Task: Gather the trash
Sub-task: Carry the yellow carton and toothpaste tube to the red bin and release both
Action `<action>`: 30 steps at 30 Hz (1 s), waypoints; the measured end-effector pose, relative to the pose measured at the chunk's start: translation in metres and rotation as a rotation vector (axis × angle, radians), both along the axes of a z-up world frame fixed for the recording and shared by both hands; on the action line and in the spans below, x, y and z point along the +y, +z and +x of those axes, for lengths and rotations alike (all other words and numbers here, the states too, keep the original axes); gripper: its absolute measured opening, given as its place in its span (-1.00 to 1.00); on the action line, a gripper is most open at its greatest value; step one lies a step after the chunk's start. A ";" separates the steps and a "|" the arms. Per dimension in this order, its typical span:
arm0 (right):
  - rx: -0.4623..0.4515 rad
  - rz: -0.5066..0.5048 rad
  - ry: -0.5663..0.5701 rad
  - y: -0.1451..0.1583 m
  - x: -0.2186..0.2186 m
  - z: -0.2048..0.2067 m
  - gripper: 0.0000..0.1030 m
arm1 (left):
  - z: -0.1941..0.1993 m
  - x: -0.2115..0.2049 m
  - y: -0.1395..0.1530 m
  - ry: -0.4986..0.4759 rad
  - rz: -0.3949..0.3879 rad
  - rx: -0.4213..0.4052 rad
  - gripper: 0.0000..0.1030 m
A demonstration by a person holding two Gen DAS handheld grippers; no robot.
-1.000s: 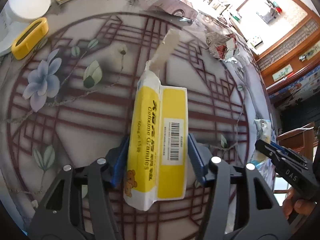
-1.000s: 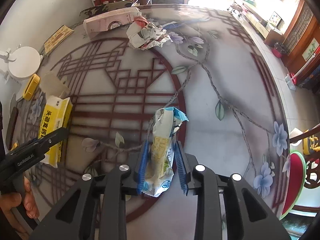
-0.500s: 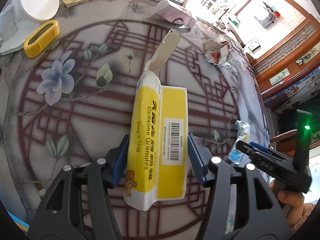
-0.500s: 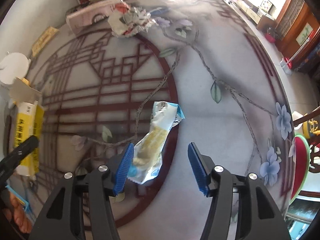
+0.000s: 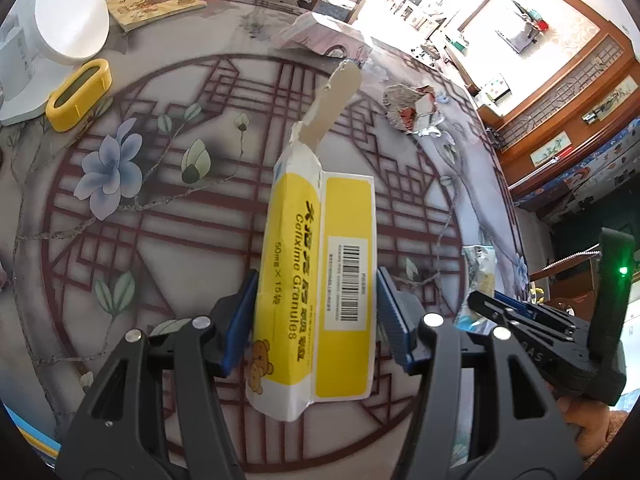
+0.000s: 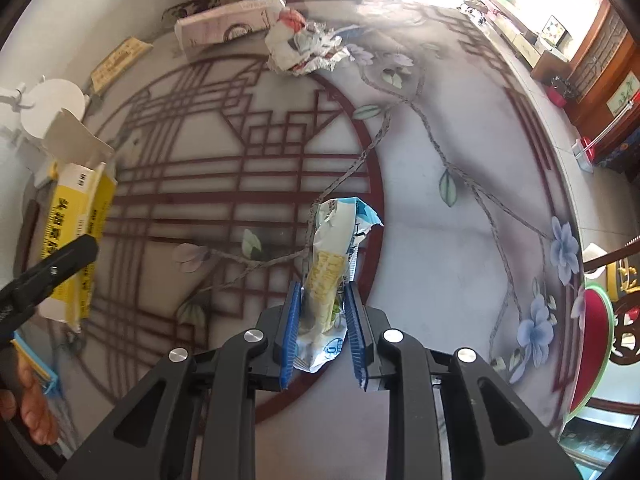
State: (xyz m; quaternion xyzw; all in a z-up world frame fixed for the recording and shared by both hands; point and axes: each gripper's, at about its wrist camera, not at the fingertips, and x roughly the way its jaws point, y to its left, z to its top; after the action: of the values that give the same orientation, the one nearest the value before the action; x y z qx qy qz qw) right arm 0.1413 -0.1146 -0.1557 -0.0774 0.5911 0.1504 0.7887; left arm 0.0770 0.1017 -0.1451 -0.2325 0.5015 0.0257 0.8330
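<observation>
Here a yellow medicine box (image 5: 316,280) with its torn flap up is clamped between the blue pads of the left gripper (image 5: 316,320), above the patterned table (image 5: 160,220). A crinkled snack wrapper (image 6: 326,280) is pinched in the closed right gripper (image 6: 322,324), over the table's near edge. A crumpled foil wrapper (image 6: 304,50) is seen lying toward the table's far side.

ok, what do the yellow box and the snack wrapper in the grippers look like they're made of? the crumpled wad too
Yellow box: printed paperboard, slightly glossy; the torn flap shows raw grey-brown board.
Snack wrapper: thin plastic film, probably; it wrinkles softly and its torn top edge is ragged.
Crumpled wad: looks like foil-lined packaging; silvery creased faces catch the light, with printed red patches. Could be metallised film instead.
</observation>
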 end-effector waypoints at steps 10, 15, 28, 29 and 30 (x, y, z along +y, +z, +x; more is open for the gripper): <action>-0.038 0.067 -0.017 0.032 -0.007 -0.038 -0.56 | -0.015 -0.027 0.023 -0.067 0.014 -0.037 0.09; -0.069 0.108 -0.038 0.052 -0.018 -0.064 -0.56 | -0.024 -0.047 0.034 -0.110 0.022 -0.059 0.10; -0.144 0.141 -0.181 0.083 -0.073 -0.113 -0.56 | -0.038 -0.108 0.057 -0.268 0.028 -0.114 0.11; -0.147 0.142 -0.192 0.085 -0.078 -0.115 -0.56 | -0.038 -0.112 0.058 -0.276 0.027 -0.115 0.11; -0.151 0.143 -0.202 0.087 -0.082 -0.117 -0.56 | -0.038 -0.116 0.058 -0.285 0.026 -0.116 0.11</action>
State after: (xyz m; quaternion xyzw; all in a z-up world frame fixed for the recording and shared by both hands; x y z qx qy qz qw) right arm 0.0242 -0.1966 -0.0692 0.0278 0.5226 0.1056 0.8455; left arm 0.0389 -0.0143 -0.0870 -0.1492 0.4799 -0.0999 0.8587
